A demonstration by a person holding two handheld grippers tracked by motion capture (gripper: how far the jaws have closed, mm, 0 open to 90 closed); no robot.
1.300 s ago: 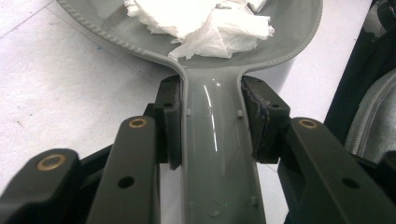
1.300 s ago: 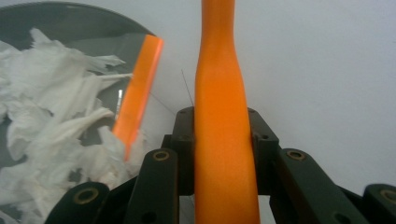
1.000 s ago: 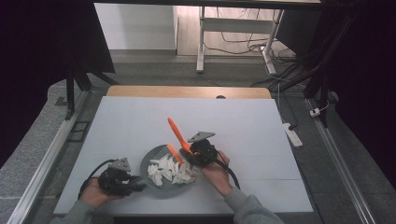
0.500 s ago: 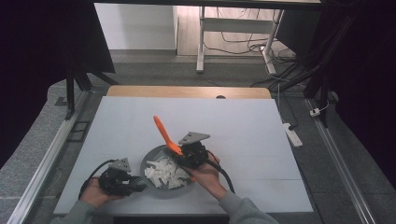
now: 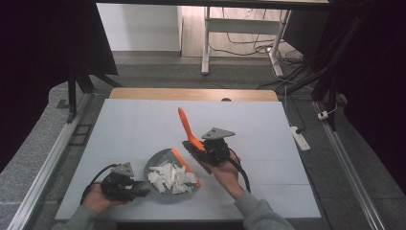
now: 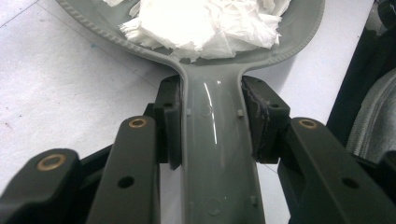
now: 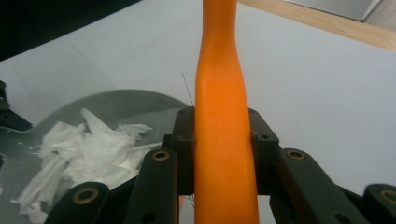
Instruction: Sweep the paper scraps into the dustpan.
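Observation:
A grey dustpan lies near the table's front edge with white paper scraps piled in it and an orange lip on its right side. My left gripper is shut on the dustpan handle, and its pads press both sides. The scraps lie just past the jaws. My right gripper is shut on an orange brush handle that slants up and to the far left. In the right gripper view the handle rises between the jaws, with the dustpan and scraps to its left.
The white table top ends in a wooden strip at the far edge. Metal rails run along the left side, and a power strip lies on the floor to the right. A person's hands hold both grippers.
The right gripper swung the brush left over the pan's lip, then drew back to the right, and the handle now stands steeper. The left gripper and the dustpan stayed put.

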